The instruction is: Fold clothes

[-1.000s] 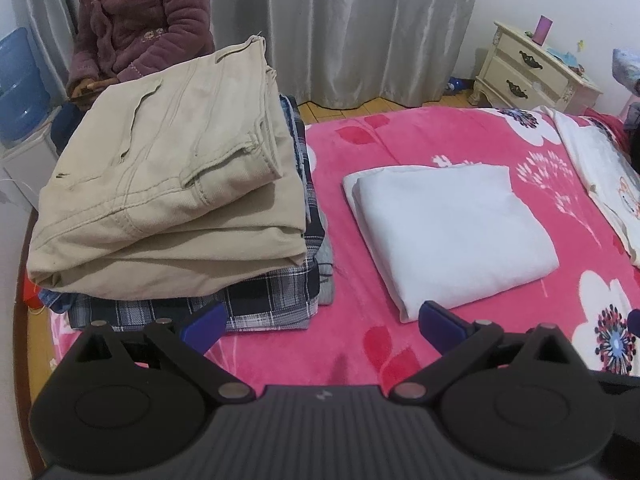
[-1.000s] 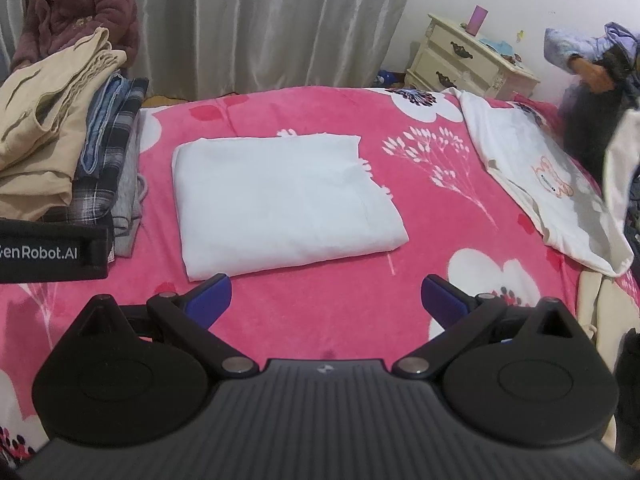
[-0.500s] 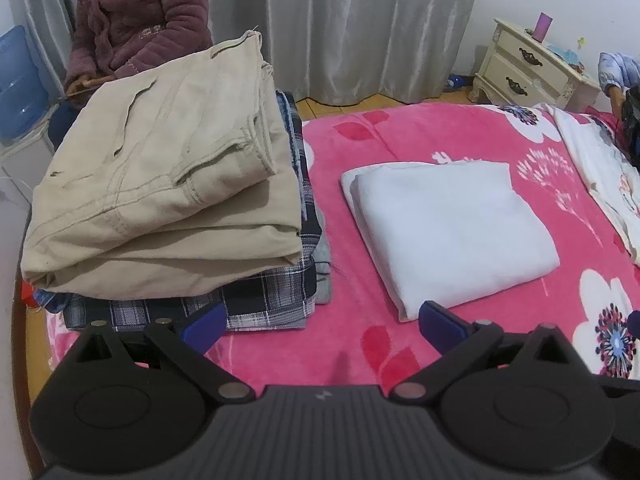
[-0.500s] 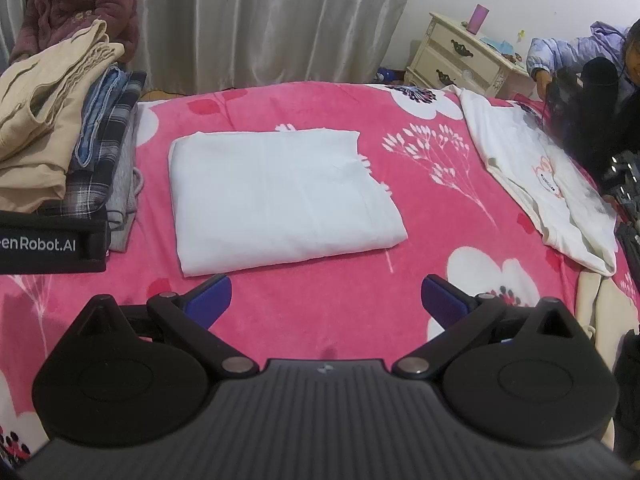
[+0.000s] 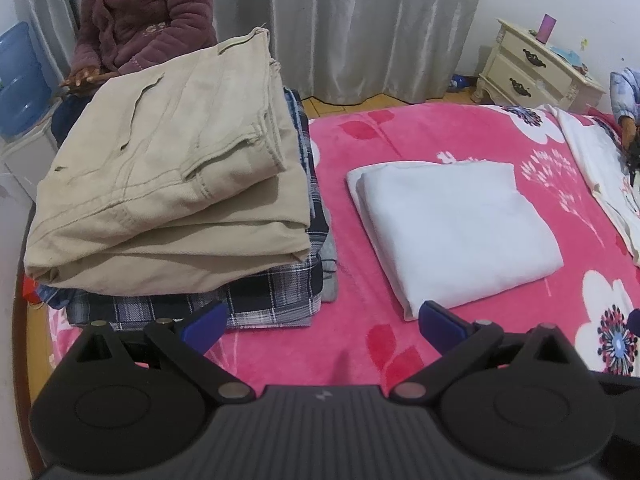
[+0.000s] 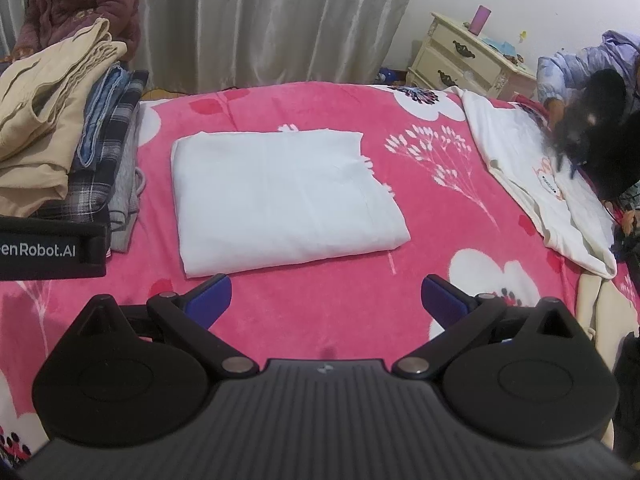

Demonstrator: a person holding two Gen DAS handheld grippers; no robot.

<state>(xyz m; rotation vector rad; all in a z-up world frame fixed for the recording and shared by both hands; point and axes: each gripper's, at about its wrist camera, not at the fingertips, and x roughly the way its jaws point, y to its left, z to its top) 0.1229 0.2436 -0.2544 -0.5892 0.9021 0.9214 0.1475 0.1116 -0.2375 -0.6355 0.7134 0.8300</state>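
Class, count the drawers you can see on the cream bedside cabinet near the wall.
2: an upper drawer and a lower drawer, stacked on the bedside cabinet at the bed's far right corner. Nothing appears hidden.

Both grippers: ribbed black body, round pivot discs, silver screws, blue-tipped fingers [image 6: 208,294]; "enRobot.AI" label.

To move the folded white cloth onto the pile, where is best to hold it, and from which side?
Probably grip the folded white cloth at its near edge, coming low from the front. That edge faces both open claws, and all layers meet there. The left claw would suit the near-left corner, the right claw the near-right.
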